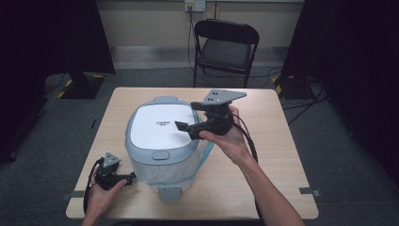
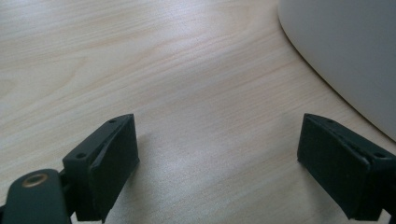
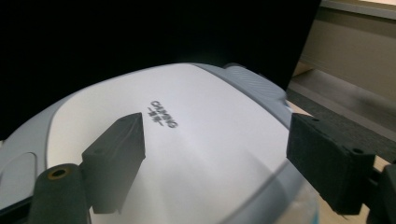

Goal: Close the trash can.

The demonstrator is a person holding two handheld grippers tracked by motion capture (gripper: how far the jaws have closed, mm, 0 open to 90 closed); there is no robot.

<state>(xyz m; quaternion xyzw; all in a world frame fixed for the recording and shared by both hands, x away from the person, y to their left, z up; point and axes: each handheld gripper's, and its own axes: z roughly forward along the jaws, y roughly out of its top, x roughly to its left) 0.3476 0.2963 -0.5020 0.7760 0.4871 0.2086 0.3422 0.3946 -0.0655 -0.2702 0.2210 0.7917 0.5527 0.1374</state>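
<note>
High view: a lidded pedal bin [image 1: 162, 141] with a white lid panel and a clear liner bag [image 1: 203, 157] showing under its rim stands in the middle of the table [image 1: 277, 155]. The right gripper [image 1: 184, 128] hangs over the lid's right edge, pointing across the lid; its jaws stand apart with nothing between them. The left gripper [image 1: 131, 176] rests low on the table just beside the bin's lower left wall, aimed at it. A black folding chair [image 1: 226, 47] stands beyond the table.

Left gripper view: the jaws are wide apart, empty, with bare table [image 2: 187, 93] between and ahead of them — the bin's pale wall [image 2: 345, 56] curves past the right jaw, close but not touching it.

Right gripper view: the jaws are spread, empty, and the bin lid [image 3: 187, 140] with its printed logo [image 3: 163, 114] lies just beyond and below them; the liner's edge shows near the right jaw.

My reading is that the step in hand concerns the lid or the liner at the bin's right rim, with no grip made yet. The next move would call for lowering the right jaws onto the chosen edge and closing them, while the left gripper could steady the bin's body.
</note>
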